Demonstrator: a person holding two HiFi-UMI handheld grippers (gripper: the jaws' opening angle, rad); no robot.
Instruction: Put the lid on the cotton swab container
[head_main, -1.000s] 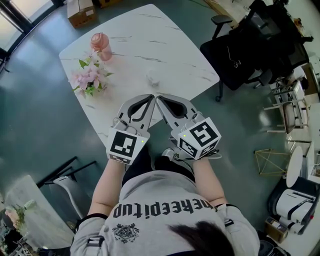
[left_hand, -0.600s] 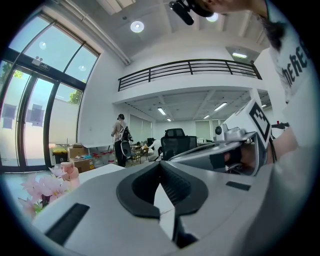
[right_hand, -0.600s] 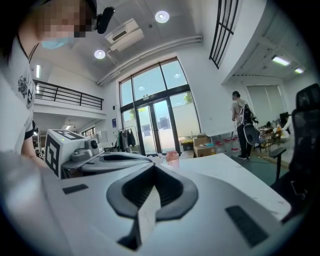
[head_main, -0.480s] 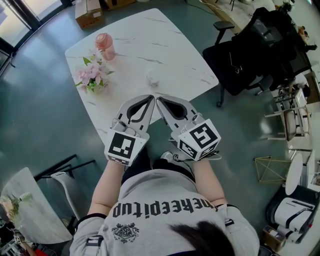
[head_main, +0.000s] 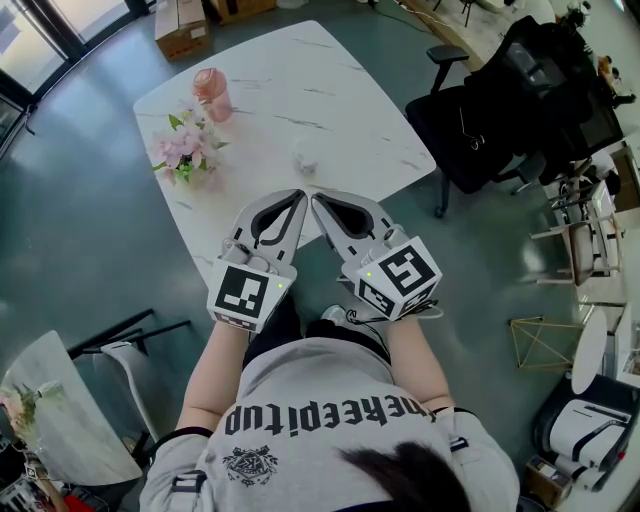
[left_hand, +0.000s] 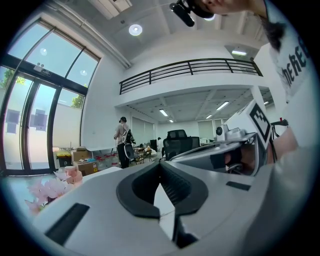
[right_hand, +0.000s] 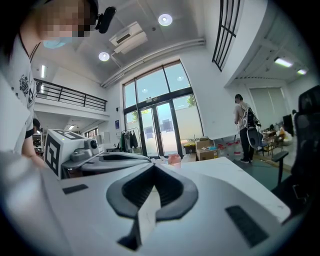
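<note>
Over the near edge of the table (head_main: 350, 100), in the head view, your left gripper (head_main: 299, 196) and right gripper (head_main: 318, 198) are both closed on nothing, tips nearly meeting. Just beyond them, about mid-table, sits the cotton swab container (head_main: 305, 156), too small to tell lid from body; it seems upright. Your left gripper view shows jaws pressed together, and the container is hidden. Your right gripper view shows the same.
</note>
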